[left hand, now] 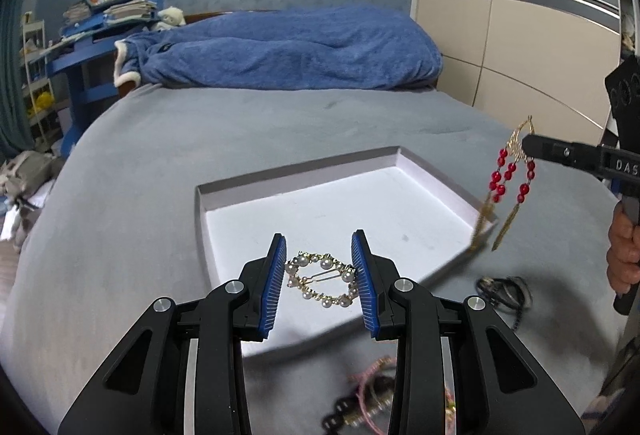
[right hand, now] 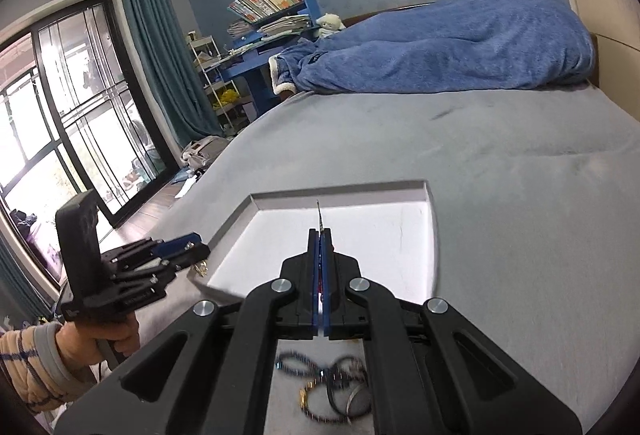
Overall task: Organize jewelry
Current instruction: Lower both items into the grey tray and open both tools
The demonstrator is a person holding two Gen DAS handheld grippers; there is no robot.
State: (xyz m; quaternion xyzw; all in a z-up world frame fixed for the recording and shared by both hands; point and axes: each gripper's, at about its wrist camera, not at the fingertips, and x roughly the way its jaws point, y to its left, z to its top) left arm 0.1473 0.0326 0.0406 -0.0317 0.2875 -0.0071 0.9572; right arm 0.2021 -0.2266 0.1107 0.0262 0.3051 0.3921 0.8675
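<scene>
A shallow white box tray (left hand: 304, 179) lies on the grey bed; it also shows in the right wrist view (right hand: 336, 191). My left gripper (left hand: 320, 267) is open over its near edge, with a gold and pearl hair clip (left hand: 322, 279) between the blue pads; I cannot tell whether they touch it. My right gripper (right hand: 320, 235) is shut on a gold earring with red beads (left hand: 508, 175), which hangs by the tray's right rim. In the right wrist view only the earring's thin tip (right hand: 319, 211) shows past the fingers.
Dark bangles and a beaded bracelet (right hand: 328, 391) lie on the bed in front of the tray, also seen in the left wrist view (left hand: 504, 291). Pink and black hair pieces (left hand: 372, 395) lie below my left gripper. A blue blanket (left hand: 288, 47) is at the bed's far end.
</scene>
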